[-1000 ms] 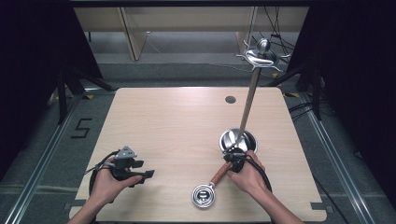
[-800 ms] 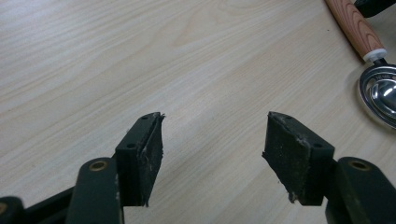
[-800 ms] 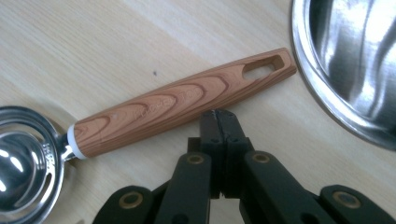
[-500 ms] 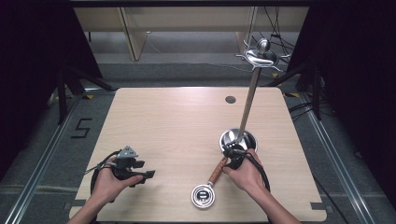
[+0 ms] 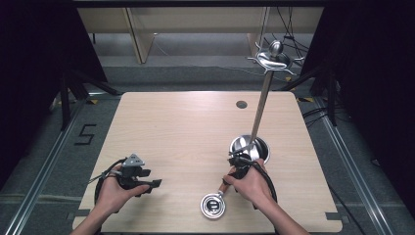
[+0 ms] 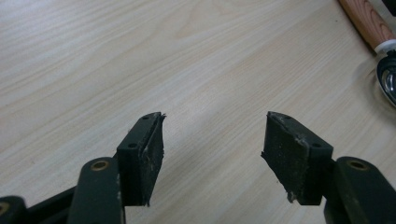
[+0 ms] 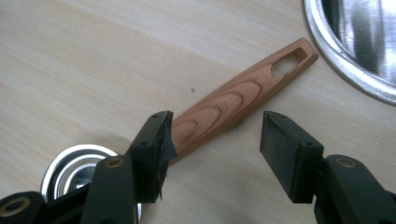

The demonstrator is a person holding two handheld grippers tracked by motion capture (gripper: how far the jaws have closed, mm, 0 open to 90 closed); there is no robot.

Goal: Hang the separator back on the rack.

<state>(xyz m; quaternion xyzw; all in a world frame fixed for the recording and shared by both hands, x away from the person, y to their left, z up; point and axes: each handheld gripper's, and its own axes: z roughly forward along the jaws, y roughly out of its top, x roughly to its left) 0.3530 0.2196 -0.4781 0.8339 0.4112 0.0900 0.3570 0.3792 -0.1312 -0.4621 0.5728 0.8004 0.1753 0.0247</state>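
1. Since a second ago the right hand has drawn slightly back toward the table's near edge, taking the right gripper with it; the left gripper has stayed where it was.
2. The right gripper's jaws stand apart, released, with the wooden handle of a small metal ladle running between them. The handle lies close against the left-side finger (whether it touches I cannot tell) and well clear of the other finger.
3. The ladle's shiny bowl lies on the wooden table just behind that left-side finger; the slotted handle end points beyond the fingertips toward the steel bowl.
4. The left gripper's jaws are also spread wide, gripping nothing, bare tabletop between them; the ladle's handle shows beyond its right-side finger.
5. A tall metal stand rises from the steel bowl.
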